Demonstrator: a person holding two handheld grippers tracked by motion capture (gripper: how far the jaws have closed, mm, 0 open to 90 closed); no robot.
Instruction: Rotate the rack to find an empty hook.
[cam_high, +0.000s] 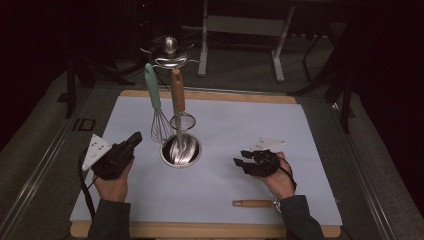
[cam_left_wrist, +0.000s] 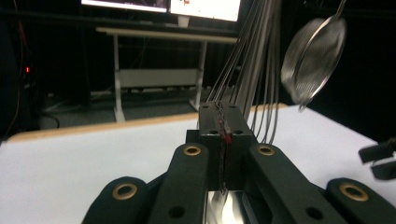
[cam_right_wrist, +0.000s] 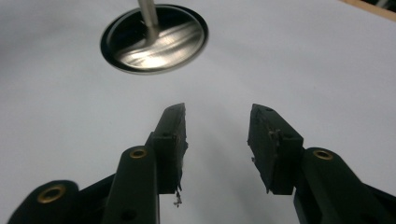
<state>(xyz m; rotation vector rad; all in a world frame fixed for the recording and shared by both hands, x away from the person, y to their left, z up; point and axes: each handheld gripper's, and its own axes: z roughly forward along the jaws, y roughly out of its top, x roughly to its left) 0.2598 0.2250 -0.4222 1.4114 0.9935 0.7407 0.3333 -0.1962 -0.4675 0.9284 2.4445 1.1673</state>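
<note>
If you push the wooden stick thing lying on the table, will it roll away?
Probably a little. The handle looks round and smooth, and the mat under it is flat, so a sideways nudge should roll it. It seems stiff and light. Its other end hides under the sleeve, so that part could stop it.

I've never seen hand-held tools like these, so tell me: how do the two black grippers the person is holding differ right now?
The left gripper has its jaws pressed together with nothing between them; the right gripper has its jaws spread apart over bare white table cover. In the high view the left gripper is beside the hanging whisk, while the right gripper is near a wooden handle lying flat. Both are black, and neither holds anything.
</note>
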